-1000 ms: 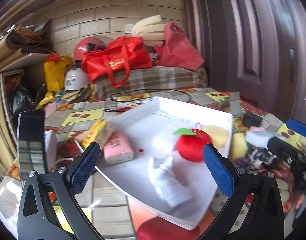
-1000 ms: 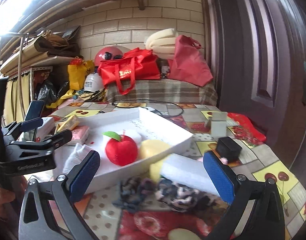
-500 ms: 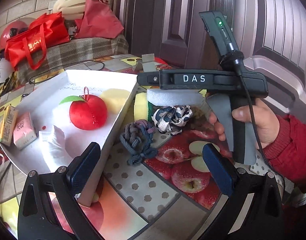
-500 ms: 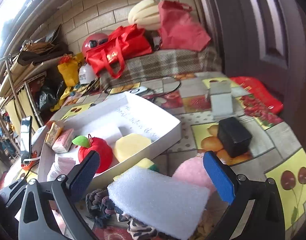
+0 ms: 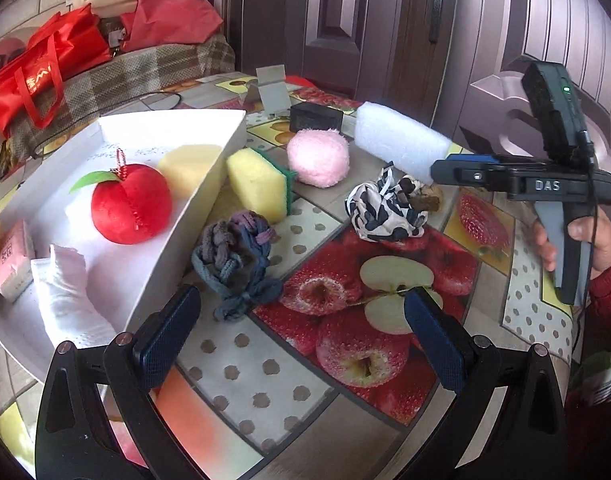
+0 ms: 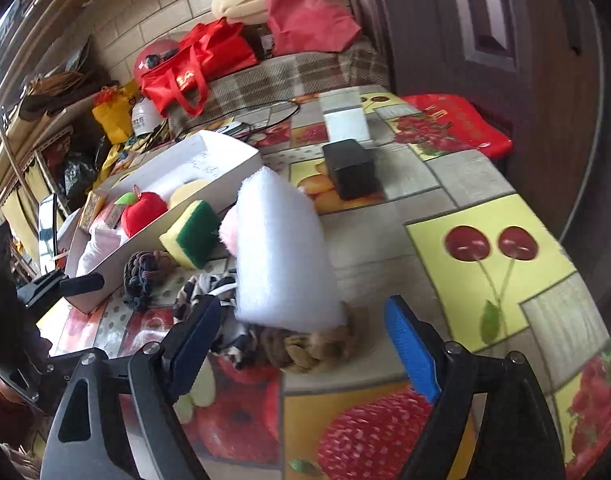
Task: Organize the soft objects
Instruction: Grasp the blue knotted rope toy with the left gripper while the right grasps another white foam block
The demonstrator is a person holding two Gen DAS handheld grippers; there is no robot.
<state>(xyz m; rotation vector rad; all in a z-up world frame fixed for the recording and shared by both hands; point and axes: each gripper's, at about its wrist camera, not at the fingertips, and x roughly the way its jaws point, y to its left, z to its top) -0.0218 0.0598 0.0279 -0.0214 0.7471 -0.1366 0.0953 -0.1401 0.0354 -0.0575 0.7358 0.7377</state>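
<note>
A white tray (image 5: pixel 209 196) (image 6: pixel 225 152) holds a red plush apple (image 5: pixel 131 208) (image 6: pixel 143 212), a yellow sponge and white cloth. Beside it on the table lie a yellow-green sponge (image 5: pixel 259 186), a pink puff (image 5: pixel 318 158), a grey braided scrunchie (image 5: pixel 237 256), a black-and-white scrunchie (image 5: pixel 381 210) and a white foam block (image 5: pixel 397 144) (image 6: pixel 281 248). My right gripper (image 6: pixel 303 304) (image 5: pixel 441 166) is closing around the foam block's near end and a brown scrunchie (image 6: pixel 305 348), its pads clear of both. My left gripper (image 5: pixel 301 294) is open over bare tablecloth just short of the grey scrunchie.
A black box (image 5: pixel 315 116) (image 6: pixel 351 172) and a white card stand (image 5: pixel 271 90) sit beyond the soft things. Red bags and foam rolls are piled on a checked bench behind. A dark door stands at the right, near the table edge. A hand in a red sleeve holds the right gripper.
The left view has swung right, from the tray to the loose soft things. My right gripper has moved up to the foam block's end and its jaws have narrowed.
</note>
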